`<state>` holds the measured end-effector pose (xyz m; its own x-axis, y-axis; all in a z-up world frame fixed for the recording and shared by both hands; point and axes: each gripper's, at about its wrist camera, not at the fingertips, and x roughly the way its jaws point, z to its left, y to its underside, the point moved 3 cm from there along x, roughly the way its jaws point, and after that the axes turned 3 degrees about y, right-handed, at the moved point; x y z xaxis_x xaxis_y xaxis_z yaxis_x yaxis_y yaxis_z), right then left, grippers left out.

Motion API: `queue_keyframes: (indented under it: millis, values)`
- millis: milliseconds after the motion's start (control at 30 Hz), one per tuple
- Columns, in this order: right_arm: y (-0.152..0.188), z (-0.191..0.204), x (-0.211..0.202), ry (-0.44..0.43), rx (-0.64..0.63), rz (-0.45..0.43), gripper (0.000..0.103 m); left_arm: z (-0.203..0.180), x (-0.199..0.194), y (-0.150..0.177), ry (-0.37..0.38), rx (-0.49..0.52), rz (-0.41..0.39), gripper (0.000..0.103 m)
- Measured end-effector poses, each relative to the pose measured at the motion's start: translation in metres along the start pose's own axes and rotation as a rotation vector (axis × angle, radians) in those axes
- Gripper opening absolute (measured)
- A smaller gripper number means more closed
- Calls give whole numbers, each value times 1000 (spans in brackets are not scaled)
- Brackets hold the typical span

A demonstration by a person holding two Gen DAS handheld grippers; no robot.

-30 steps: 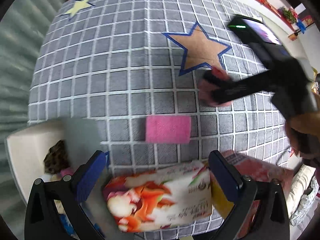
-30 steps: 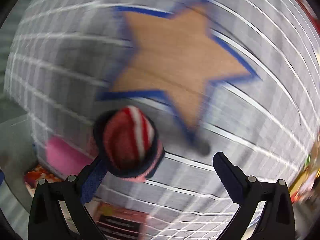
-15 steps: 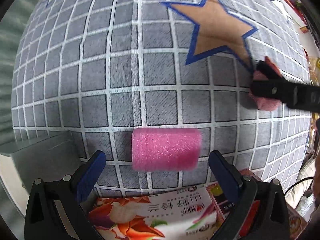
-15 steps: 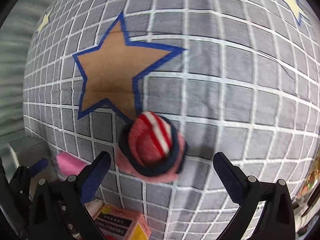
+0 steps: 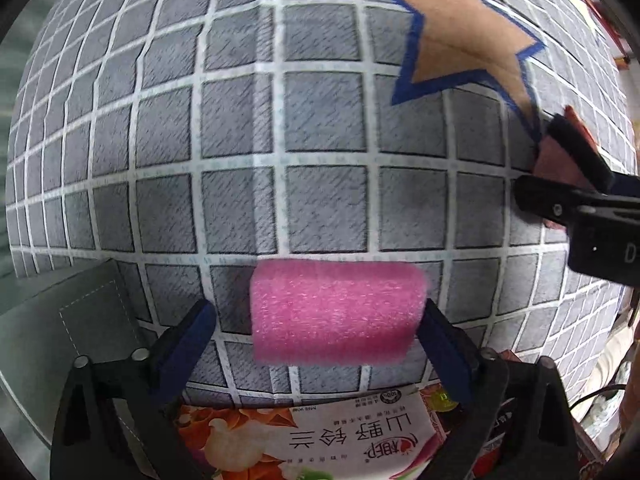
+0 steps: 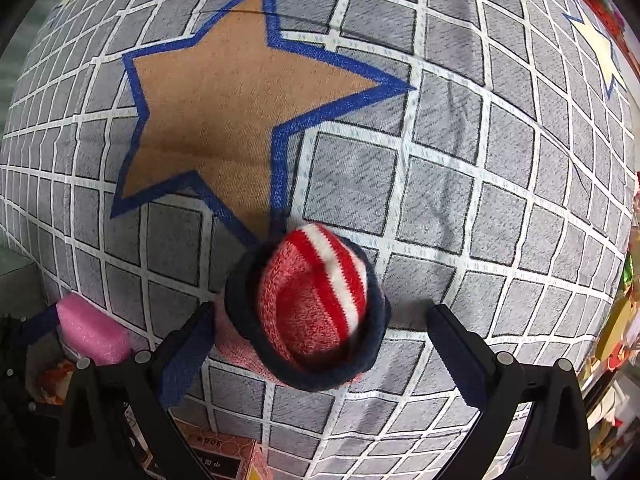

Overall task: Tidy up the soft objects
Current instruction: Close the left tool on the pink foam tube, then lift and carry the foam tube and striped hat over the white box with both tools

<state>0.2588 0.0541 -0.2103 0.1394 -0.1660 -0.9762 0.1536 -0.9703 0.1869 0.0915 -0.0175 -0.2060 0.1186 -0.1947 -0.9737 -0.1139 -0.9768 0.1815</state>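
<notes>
Pink sponge (image 5: 336,312) between downward left gripper (image 5: 318,340) pads

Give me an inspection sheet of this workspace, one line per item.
Surface: grey checked cloth with a brown star.
Job's things: pink foam block and rolled red-striped sock, both lying on the cloth.
Clutter: flowered tissue pack, grey bin at the left, orange box.
Grippers: left gripper straddles the foam block, its jaws have just been closing, left pad not touching; right gripper open around the sock.
Cables: thin dark cable at the right edge.
Surroundings: colourful items past the cloth, blurred.
</notes>
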Motion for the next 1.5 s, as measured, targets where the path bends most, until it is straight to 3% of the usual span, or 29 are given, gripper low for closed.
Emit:
queue_keyframes:
  millis: [67,100,167,233,433,700,1033,1500]
  values:
    - [4,-5,-3,-14,17,-21,99,-10,-6,-5,-4,29,-26,85]
    - [4,-12,-11,-7,17,-35,88,-15,-10,-6,-5,41,-41,74]
    - [16,-17,-26,9,-3,-76,66,-24,-15,-9,15,55,-54,73]
    - [21,-17,-34,-11,-17,-103,37,-28,-21,-10,25,44,-77,72]
    - [35,-42,-58,-95,76,-161,37,-29,-60,-7,-20,66,-191,72]
    - [66,-53,-109,-142,121,-223,37,-34,-119,19,-25,124,-329,73]
    - [120,-49,-156,-196,160,-288,37,-24,-155,91,20,204,-393,73]
    - [200,-10,-198,-199,203,-311,37,5,-182,164,65,262,-441,73]
